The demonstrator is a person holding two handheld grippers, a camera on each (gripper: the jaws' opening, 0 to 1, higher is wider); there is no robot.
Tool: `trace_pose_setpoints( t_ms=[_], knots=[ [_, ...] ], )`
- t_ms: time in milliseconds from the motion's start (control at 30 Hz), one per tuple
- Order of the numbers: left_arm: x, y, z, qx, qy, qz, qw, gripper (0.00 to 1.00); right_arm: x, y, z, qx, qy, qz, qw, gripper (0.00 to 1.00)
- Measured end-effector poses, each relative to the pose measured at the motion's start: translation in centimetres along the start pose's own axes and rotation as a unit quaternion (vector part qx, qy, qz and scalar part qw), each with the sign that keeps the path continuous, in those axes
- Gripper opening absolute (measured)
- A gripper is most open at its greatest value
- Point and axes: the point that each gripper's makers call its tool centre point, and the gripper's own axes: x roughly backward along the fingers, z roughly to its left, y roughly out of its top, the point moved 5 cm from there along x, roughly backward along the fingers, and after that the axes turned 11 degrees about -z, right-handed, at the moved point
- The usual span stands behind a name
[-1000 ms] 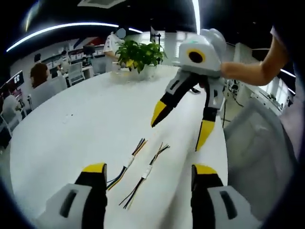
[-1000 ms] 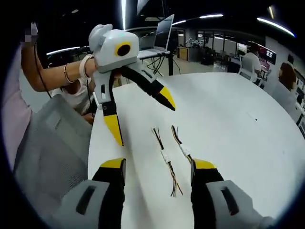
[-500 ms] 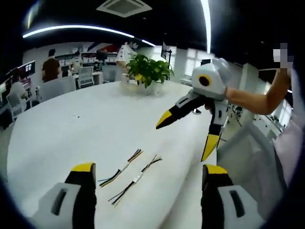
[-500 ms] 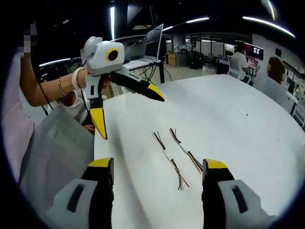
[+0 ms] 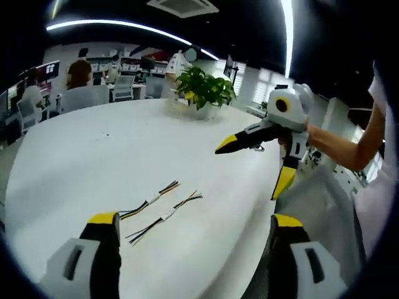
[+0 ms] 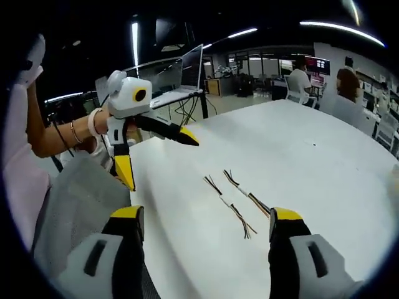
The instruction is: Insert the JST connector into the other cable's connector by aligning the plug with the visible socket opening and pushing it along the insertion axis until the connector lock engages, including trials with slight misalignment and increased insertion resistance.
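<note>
White plastic and thin coloured wire were what I had to work with: two short cable assemblies lay side by side, near each other but apart, on the white table (image 5: 93, 149). In the left gripper view the nearer cable (image 5: 163, 217) lay just beside the farther cable (image 5: 149, 200); in the right gripper view I saw the same pair as one cable (image 6: 232, 209) and its neighbour (image 6: 249, 195), each with a small pale connector partway along its length. I judged them very light and limp, the leads likely to flop and twist, the little housings rigid but slippery and easy to crush or skew. I reckoned the sound place to take hold was on each connector body or the wire just behind it, not out on the loose ends. My left gripper (image 5: 190, 232) hung above the table with its jaws spread wide, holding and touching nothing. My right gripper (image 6: 206, 225) was likewise wide apart and empty, clear of both cables. Which connector was plug and which socket I could not tell at that size.
</note>
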Motion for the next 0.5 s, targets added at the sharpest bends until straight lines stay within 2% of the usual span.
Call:
trace_pose_setpoints(
  t_ms=[133,300,367,500],
  knots=[
    [0.5,0.2,-0.5,0.001,0.003,-0.006,1.0000,0.99,0.7,0.2,0.5,-0.007,-0.010,-0.012,0.9999,0.81],
    [1.3,-0.1,-0.7,-0.015,0.022,0.001,0.9997,0.99,2.0,0.3,0.6,-0.003,-0.037,-0.015,0.9992,0.81],
    [1.6,-0.1,-0.7,-0.011,0.024,-0.006,0.9996,0.99,2.5,0.3,0.7,-0.005,-0.046,-0.019,0.9987,0.81],
    [1.9,-0.8,-0.7,-0.003,0.027,0.004,0.9996,0.99,3.3,0.2,0.9,-0.013,-0.061,-0.025,0.9977,0.81]
  ],
)
